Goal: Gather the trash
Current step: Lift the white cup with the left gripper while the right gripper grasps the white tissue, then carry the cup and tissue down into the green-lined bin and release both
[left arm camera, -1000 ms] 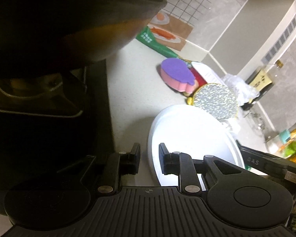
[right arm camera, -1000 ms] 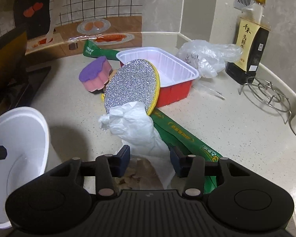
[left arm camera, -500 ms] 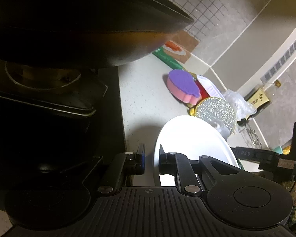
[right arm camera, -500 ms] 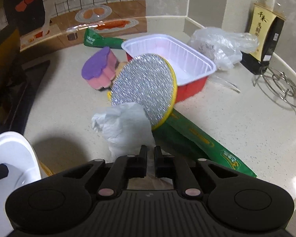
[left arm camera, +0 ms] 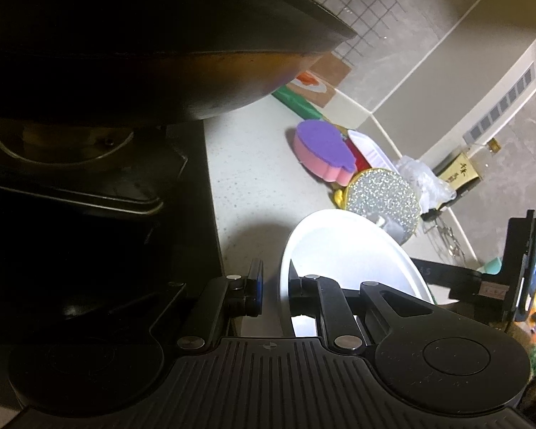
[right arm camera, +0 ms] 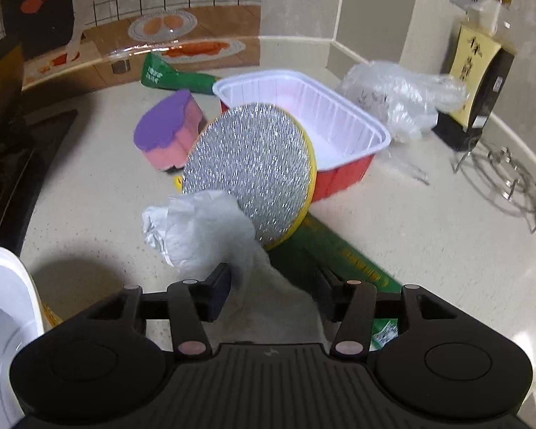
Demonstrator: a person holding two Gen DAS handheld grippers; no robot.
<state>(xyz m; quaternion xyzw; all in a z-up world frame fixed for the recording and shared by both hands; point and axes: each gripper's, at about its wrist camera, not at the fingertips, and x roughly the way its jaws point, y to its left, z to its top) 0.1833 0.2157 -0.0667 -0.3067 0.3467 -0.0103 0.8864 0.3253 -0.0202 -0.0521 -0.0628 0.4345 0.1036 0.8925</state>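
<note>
A: Materials? 
B: Surface (right arm camera: 428, 236) is speckled matt stone. Round scrubber (right arm camera: 248, 171): glittery metallic mesh. Tray (right arm camera: 353, 121): glossy ribbed plastic.
A: The wad?
B: Tissue (right arm camera: 200, 225), crumpled matt paper. Bowl (left arm camera: 343, 246) smooth white plastic.

Wok (left arm camera: 153, 53); sponge (right arm camera: 168, 128); bottle (right arm camera: 482, 82)

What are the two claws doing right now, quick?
Left gripper: closed on the rim of the white bowl.
Right gripper: open, fingers either side of the crumpled tissue.
</note>
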